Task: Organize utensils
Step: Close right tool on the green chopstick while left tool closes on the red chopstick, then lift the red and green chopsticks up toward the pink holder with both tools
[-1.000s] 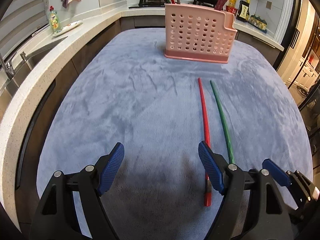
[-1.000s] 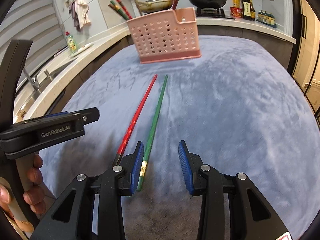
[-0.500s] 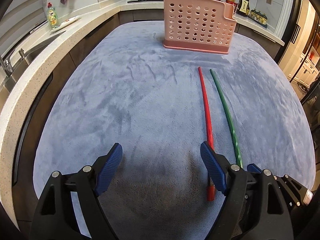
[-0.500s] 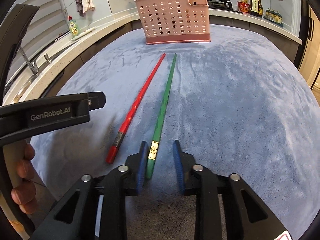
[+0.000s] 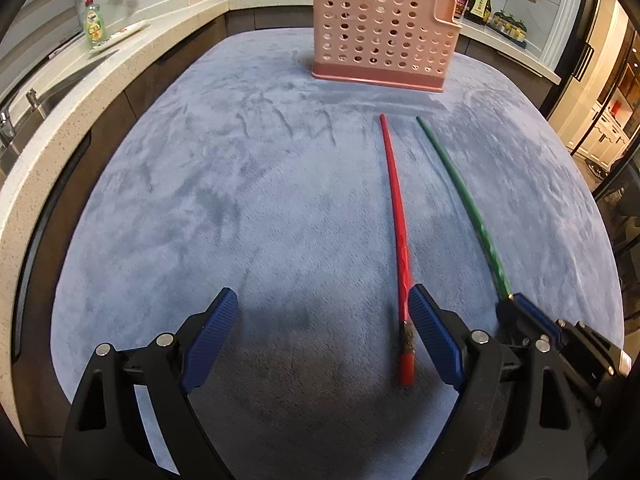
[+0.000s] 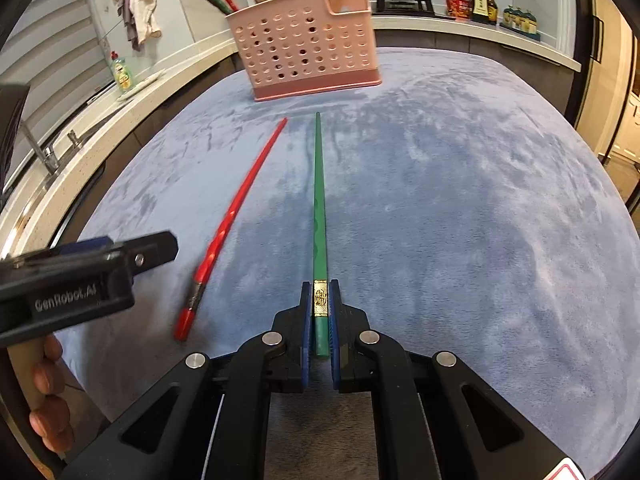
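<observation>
A green chopstick (image 6: 319, 200) lies on the blue cloth (image 6: 460, 220), pointing at the pink perforated utensil basket (image 6: 308, 52). My right gripper (image 6: 320, 300) is shut on its near end, at the gold band. The red chopstick (image 6: 236, 216) lies to its left. In the left wrist view the red chopstick (image 5: 398, 216) runs just inside the right pad of my left gripper (image 5: 320, 308), whose jaws are opening and touch nothing. The green chopstick (image 5: 460, 184) lies to the right, its near end in the right gripper (image 5: 516, 312).
The basket (image 5: 380, 40) holds several chopsticks at the back of the table. A stone counter (image 5: 60, 92) with a sink, tap and dish soap bottle (image 5: 93, 20) curves along the left. Pans and sauce bottles (image 6: 480, 0) stand behind. A hand (image 6: 48, 400) holds the left gripper.
My right gripper's jaws closed onto the green chopstick's near end after lining up with it. The left gripper's jaws widened a little, and the red chopstick's end now lies between them.
</observation>
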### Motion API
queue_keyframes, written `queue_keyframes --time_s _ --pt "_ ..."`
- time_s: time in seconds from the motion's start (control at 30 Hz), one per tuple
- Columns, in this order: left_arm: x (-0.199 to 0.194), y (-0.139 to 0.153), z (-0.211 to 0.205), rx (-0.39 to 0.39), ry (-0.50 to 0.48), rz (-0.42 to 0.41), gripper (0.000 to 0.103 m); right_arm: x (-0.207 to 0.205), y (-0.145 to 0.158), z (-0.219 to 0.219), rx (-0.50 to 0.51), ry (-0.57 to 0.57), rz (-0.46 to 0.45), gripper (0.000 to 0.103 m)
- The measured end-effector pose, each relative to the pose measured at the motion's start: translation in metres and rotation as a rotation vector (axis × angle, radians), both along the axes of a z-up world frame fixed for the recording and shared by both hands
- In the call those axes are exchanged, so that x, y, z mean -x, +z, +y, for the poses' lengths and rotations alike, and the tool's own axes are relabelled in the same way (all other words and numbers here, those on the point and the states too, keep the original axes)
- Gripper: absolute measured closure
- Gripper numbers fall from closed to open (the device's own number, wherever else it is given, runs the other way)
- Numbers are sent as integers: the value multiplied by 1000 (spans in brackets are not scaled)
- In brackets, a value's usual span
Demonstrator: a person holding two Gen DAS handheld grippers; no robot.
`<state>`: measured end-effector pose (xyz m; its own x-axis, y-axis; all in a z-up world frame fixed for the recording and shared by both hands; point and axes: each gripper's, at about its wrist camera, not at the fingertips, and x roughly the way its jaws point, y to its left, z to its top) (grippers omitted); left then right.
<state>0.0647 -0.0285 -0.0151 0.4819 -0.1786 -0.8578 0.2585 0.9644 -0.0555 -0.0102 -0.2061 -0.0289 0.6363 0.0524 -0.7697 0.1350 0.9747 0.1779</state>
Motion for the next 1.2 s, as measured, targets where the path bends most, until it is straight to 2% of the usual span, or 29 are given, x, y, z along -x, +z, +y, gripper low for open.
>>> queue_keyframes --time_s 0.27,0.43,0.53,0.77,0.9,1.0,1.2 --pt "14 -17 -15 -1 -52 46 20 4 -3 -21 -41 -50 10 96" --pt "19 -24 -23 -41 -67 23 24 6 -2 -18 -33 -42 9 96" --pt "21 -24 -24 -49 -71 15 33 6 -2 -17 -35 -41 9 96" --pt "21 -20 -21 -40 -75 16 68 6 -2 -17 -37 -40 10 96" --pt "18 -19 -18 -30 -69 27 84 7 -2 -15 -37 -38 10 96" --pt "18 -18 -17 -23 -70 32 93 8 -2 -13 -37 -35 10 96" --pt "16 -14 -14 -1 -73 46 96 13 7 -10 -40 -24 -7 96"
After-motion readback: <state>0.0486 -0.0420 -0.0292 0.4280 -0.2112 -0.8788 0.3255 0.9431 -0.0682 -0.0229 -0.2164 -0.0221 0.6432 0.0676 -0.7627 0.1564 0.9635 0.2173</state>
